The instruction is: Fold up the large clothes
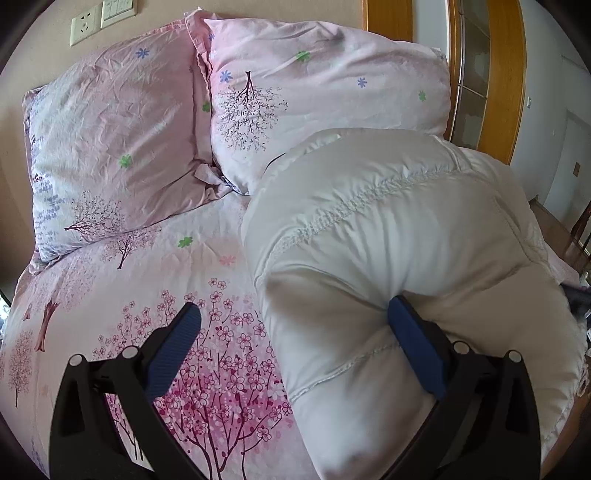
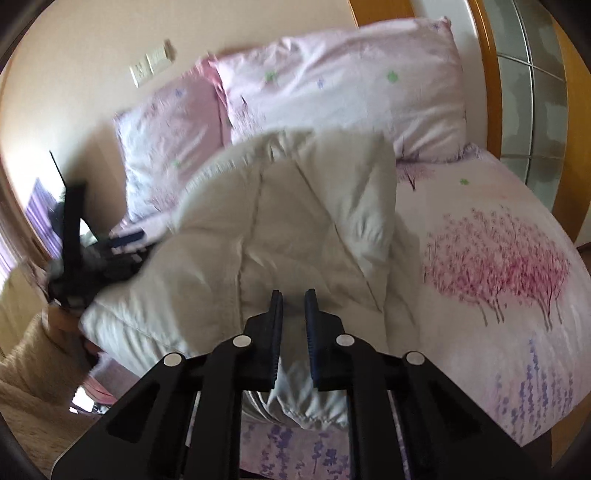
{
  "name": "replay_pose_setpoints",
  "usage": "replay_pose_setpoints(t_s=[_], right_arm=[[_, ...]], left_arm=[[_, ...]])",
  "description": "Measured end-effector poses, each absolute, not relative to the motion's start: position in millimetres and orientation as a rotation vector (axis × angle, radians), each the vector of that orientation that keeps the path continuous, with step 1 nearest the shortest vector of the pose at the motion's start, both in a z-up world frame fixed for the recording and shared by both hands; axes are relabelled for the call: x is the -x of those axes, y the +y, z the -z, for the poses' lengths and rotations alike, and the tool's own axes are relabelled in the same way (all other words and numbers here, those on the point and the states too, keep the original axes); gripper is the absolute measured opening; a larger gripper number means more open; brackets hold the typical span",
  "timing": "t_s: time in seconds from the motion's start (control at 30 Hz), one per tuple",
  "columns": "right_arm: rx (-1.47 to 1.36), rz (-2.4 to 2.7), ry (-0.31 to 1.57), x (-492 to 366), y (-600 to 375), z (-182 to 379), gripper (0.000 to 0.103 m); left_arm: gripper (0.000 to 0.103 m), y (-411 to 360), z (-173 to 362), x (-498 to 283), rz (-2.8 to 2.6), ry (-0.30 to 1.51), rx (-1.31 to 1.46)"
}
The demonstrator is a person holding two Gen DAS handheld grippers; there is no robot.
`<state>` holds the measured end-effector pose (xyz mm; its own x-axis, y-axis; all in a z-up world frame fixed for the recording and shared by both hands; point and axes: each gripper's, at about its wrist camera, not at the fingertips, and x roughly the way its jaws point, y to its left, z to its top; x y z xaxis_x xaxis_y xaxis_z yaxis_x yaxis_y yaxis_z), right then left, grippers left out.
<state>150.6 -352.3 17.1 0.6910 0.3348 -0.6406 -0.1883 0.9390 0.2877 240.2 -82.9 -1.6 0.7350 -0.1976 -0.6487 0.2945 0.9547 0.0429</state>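
Observation:
A white padded garment (image 1: 388, 229) lies bunched on the right half of the bed, its puffy end towards me. My left gripper (image 1: 295, 332) is open wide. Its right pad (image 1: 413, 343) presses into the garment's near bulge, and its left pad (image 1: 177, 347) hangs over the bare sheet. In the right wrist view the same garment (image 2: 295, 206) lies folded over itself. My right gripper (image 2: 293, 295) is over its near edge with the jaws nearly together. White cloth shows in the narrow gap, but I cannot tell whether any is pinched. The left gripper (image 2: 125, 236) is a blur at the garment's far left.
The bed sheet (image 1: 184, 295) is pink with a blossom-tree print. Two matching pillows (image 1: 110, 147) (image 1: 325, 85) lean at the head under wall sockets (image 1: 85, 24). A wooden door frame (image 1: 506, 74) stands to the right. A beige fleecy cloth (image 2: 33, 369) lies beside the bed.

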Motion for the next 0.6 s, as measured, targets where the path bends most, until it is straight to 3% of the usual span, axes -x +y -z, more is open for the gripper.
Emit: replay_pose_setpoints(t_s=[0.33,0.6], right_arm=[[-0.247,-0.302,0.822,-164.4,-361.3,29.3,0.011],[-0.244,-0.308,0.833,-164.2,-363.7,9.4,0.012]], left_arm=[[0.101,-72.4,-19.5,-239.5,0.335,0.652,-0.06],[0.101,-89.2,-9.1,-262.5,0.253,0.682,-0.209]])
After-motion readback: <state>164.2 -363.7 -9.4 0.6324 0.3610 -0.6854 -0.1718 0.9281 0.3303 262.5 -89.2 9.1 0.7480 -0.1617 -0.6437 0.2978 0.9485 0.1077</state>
